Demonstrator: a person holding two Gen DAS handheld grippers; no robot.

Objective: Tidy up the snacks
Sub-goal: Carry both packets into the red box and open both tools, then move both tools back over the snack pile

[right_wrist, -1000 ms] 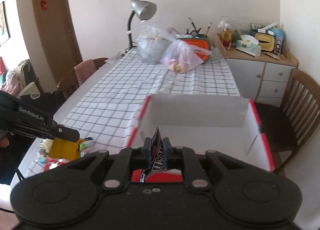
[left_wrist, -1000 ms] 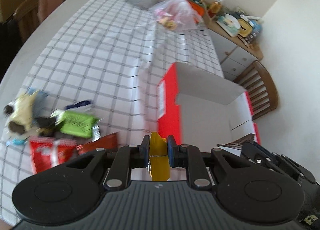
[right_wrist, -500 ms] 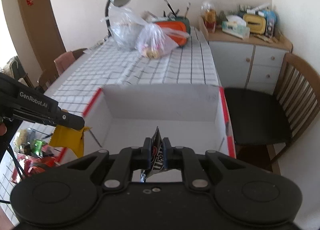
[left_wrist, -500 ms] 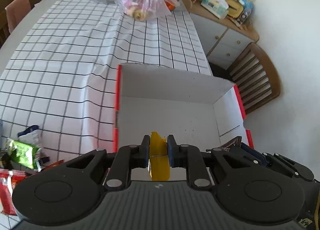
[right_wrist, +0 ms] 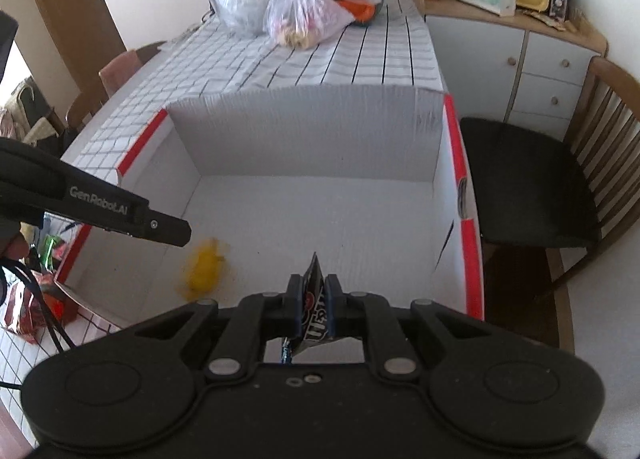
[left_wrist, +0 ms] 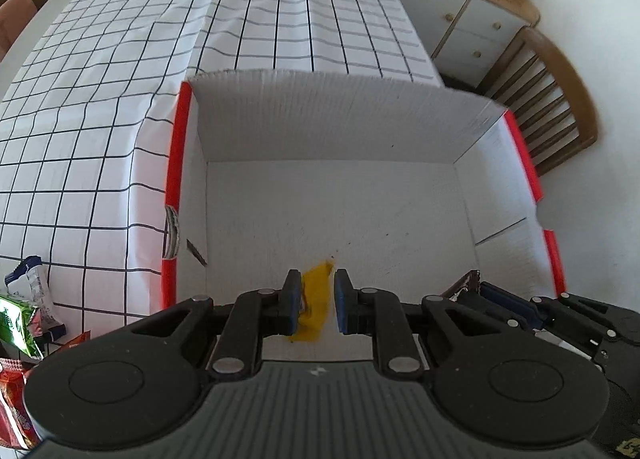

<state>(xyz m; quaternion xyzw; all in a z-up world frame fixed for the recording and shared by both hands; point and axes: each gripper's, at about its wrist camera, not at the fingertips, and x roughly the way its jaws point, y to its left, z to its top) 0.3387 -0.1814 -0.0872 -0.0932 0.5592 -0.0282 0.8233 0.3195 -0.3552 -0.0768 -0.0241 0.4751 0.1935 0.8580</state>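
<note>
- Left gripper (left_wrist: 317, 299) tilted steeply down over the near end of the open white box (left_wrist: 340, 127), red along its side rims.
- Jaws nearly closed on a yellow packet (left_wrist: 314, 307); packet pressed against the left-hand pad, with a thin sliver of gap toward the other pad, upper corner poking out toward 12 o'clock.
- Seen from the right wrist: same yellow packet (right_wrist: 204, 267) blurred, hanging just under the left gripper's tip (right_wrist: 176, 233), over the box floor at about 8 o'clock within the box.
- Right gripper (right_wrist: 316, 299) pinched fully tight on a dark packet (right_wrist: 314, 323) with white lettering, held edge-up, one corner pointing to 12 o'clock.
- Right gripper also above the near end of the box, at 3 o'clock of the left one.
- Box floor bare except for the shadow and packets above it; no snack seen lying in it.
- Box resting on a white checked tablecloth (left_wrist: 100, 99).
- Loose snacks (left_wrist: 20, 323), green, red and white wrappers, on the cloth at 8 o'clock of the box in the left wrist view.
- Two clear plastic bags (right_wrist: 304, 15) at the far end of the table, 12 o'clock of the box.
- Wooden chair (right_wrist: 520, 187) with a dark seat at 3 o'clock of the box.
</note>
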